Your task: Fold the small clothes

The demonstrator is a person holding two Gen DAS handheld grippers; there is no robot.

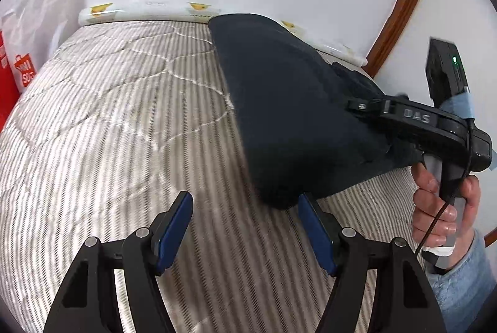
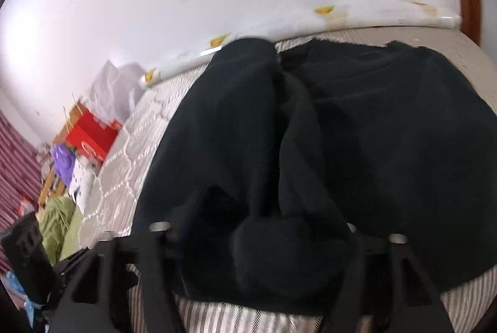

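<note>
A small dark navy garment [image 1: 285,115] lies on the striped quilted bed [image 1: 124,122]. In the left wrist view my left gripper [image 1: 243,205] is open and empty, its blue pads just short of the garment's near corner. My right gripper [image 1: 357,105] comes in from the right, held in a hand, and is shut on the garment's right edge, lifting it into a peaked fold. In the right wrist view the garment [image 2: 357,146] fills the frame and drapes over my right gripper [image 2: 264,246], hiding its fingertips.
A white wall and a rolled white mat with yellow prints [image 1: 149,11] run along the bed's far edge. A red and white shopping bag [image 1: 25,66] stands at the left. A cluttered shelf with red box [image 2: 90,134] and green cloth [image 2: 57,227] sits beyond the bed.
</note>
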